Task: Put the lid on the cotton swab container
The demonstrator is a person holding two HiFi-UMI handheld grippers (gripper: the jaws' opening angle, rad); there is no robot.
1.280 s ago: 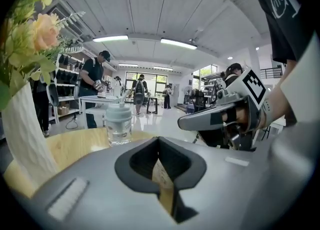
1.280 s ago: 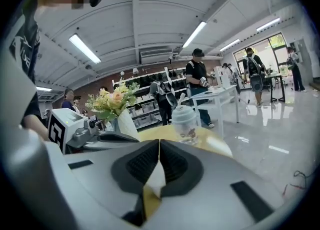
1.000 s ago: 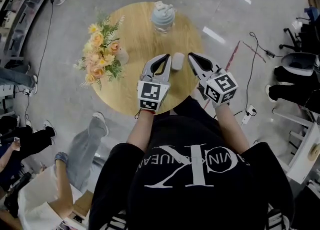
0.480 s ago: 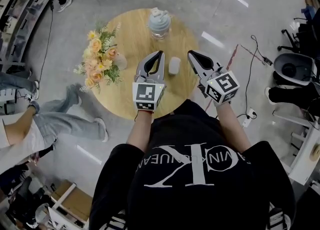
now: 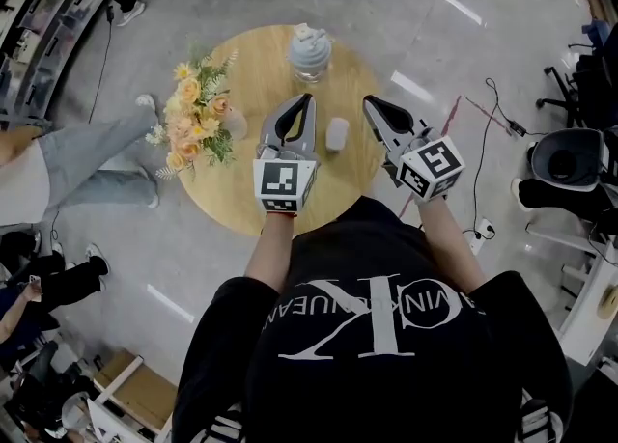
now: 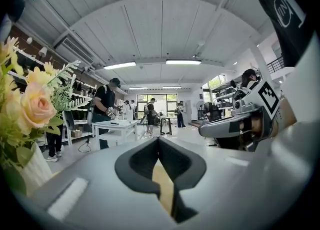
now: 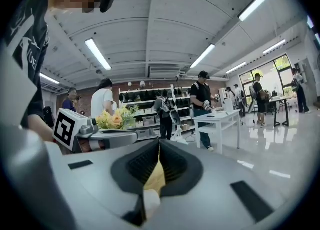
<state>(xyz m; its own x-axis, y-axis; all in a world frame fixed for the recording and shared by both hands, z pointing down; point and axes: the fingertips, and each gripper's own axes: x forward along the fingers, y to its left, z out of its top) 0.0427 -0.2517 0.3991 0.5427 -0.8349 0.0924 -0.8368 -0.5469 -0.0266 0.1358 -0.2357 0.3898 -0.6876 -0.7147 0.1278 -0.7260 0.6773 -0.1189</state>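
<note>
A small white rounded container (image 5: pixel 336 133) stands on the round wooden table (image 5: pixel 251 200), between my two grippers. Farther back stands a glass jar with a pale blue top (image 5: pixel 310 49). My left gripper (image 5: pixel 307 98) hovers just left of the white container, jaws shut and empty; in the left gripper view its tips (image 6: pixel 158 139) meet with only table showing through the gap. My right gripper (image 5: pixel 368 101) hovers just right of the container, also shut and empty. In the right gripper view (image 7: pixel 159 141) a white patch (image 7: pixel 149 202) shows low in the gap.
A bouquet of peach and yellow flowers (image 5: pixel 195 115) in a pale vase sits on the table's left side. A person's leg in jeans (image 5: pixel 87 156) is on the floor to the left. Cables (image 5: pixel 488 113) and chairs (image 5: pixel 570 156) lie to the right.
Both grippers stay shut and nearly still beside the white container. The person in jeans has walked across the floor left of the table. The view has shifted slightly.
</note>
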